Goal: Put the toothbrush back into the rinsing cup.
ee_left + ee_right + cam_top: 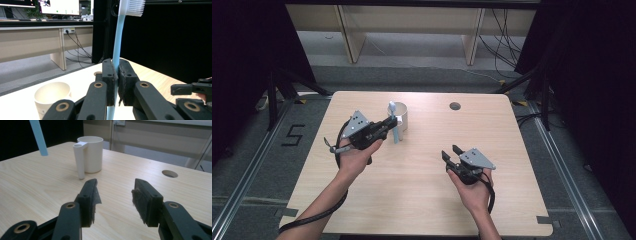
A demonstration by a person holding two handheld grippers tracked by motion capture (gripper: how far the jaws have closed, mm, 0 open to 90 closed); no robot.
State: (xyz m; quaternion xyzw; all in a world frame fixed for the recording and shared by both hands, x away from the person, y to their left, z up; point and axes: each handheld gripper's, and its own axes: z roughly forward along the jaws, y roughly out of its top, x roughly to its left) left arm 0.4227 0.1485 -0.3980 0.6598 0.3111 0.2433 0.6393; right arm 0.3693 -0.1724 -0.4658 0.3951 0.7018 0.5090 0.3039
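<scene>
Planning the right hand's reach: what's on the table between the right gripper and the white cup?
Nothing: in the right gripper view, bare wood runs from the open right gripper to the cup.

Light wood-grain table (422,200), rounded corners, round cable hole (455,106) near far edge. Grey floor (242,165) with a black "5" marking (293,135) at left. Black curtains (592,75) on both sides. Pale wooden bench legs (352,35) beyond, loose black cables (504,45) trailing. Lit monitor (60,7) on a far desk (30,42); wall socket (66,30) beneath.
</scene>
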